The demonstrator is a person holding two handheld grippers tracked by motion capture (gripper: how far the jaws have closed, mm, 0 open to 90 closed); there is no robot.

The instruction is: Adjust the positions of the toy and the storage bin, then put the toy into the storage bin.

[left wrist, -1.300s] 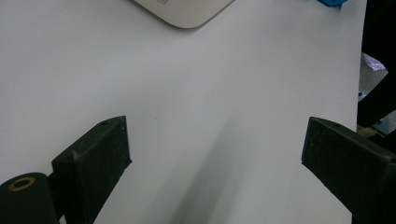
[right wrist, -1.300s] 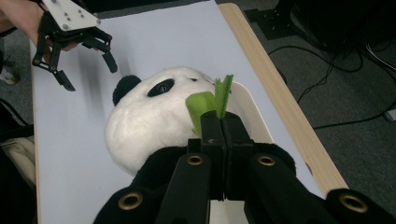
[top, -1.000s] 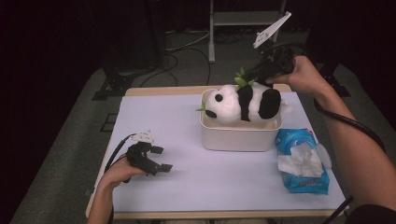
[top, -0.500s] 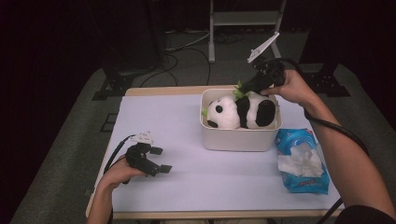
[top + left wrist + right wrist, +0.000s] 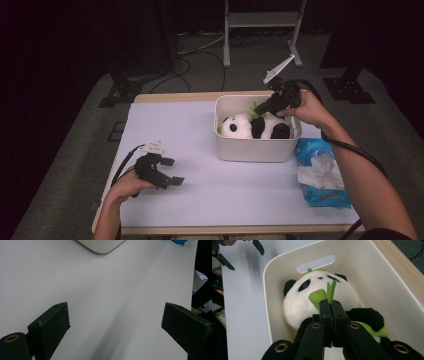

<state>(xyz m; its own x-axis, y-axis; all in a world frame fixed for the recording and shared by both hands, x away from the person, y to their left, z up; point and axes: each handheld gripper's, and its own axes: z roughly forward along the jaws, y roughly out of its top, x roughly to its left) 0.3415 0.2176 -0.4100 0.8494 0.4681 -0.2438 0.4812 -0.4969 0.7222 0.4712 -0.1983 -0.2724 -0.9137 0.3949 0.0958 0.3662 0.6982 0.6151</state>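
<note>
Toy panda: lies on its side inside the cream box, head to the left, black legs to the right; in the right gripper view its face points toward the box's handle slot.
Green leaf: felt piece standing up from the panda's chest, pinched between the jaw tips of the right tool.
Right tool: jaws together, clamped on the green leaf; it reaches down into the box from the far right, held in the person's right hand.
Box: cream, rounded corners, stands on the right half of the surface, toward the far edge.
Left tool: jaws wide apart with nothing between them, held low over bare surface at the near left, well apart from the box.
Surface: pale sheet over a wooden top.
Wipes pack: blue, lies just right of the box, toward the near side.
</note>
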